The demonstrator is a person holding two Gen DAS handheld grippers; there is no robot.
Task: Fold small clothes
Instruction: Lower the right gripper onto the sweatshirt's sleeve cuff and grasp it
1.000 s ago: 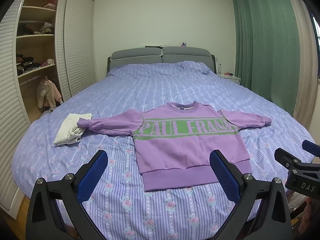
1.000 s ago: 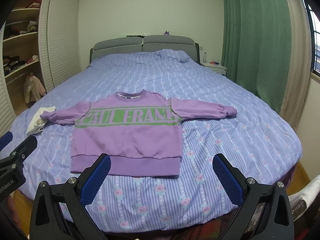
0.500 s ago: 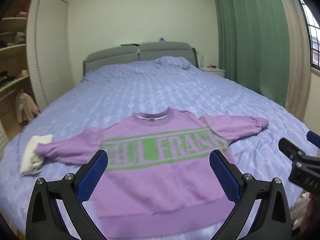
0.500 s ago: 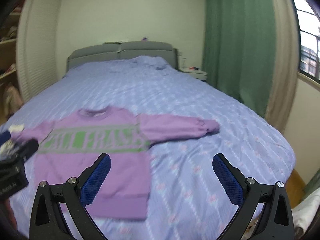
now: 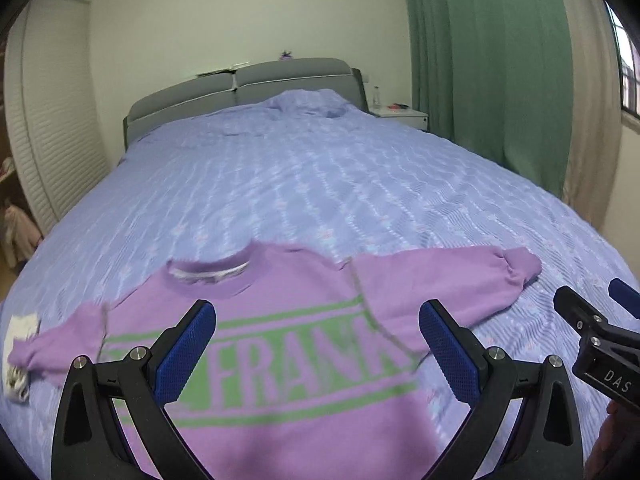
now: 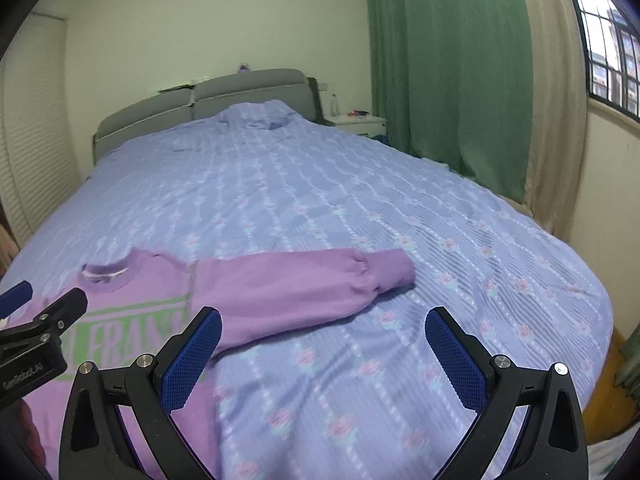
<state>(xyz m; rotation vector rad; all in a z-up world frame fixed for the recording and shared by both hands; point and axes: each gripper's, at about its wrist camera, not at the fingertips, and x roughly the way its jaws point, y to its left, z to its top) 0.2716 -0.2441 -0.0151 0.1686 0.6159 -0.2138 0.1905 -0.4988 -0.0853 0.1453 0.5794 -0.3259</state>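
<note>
- I am holding my left gripper (image 5: 316, 350) above the chest of the purple sweatshirt (image 5: 280, 368), fingers spread wide and gripping nothing.
- I am holding my right gripper (image 6: 323, 354) over bare bedspread (image 6: 360, 208), likewise spread wide and empty; its left pad (image 6: 192, 360) is overlapping the lower edge of the sleeve in view.
- The sweatshirt is lying flat and face up on the bed, collar (image 5: 210, 276) pointing away from me, hem toward me and below the left camera's view.
- The right sleeve (image 6: 304, 280) is stretching out sideways, long axis running from ahead-left of my right claw to the cuff (image 6: 390, 270) ahead and a little right of centre.
- The left sleeve (image 5: 60, 344) is running out to the left of my left claw, its end touching a small white garment (image 5: 18, 356).
- Judgement: the right claw is sitting nearer the right sleeve, the left claw nearer the left one; each sleeve is lying crosswise to its claw, so a pinch near the cuff and a sweep inward across the body looks the likely next need.
- Both views are slightly blurred; whether either claw is touching cloth I cannot tell.
</note>
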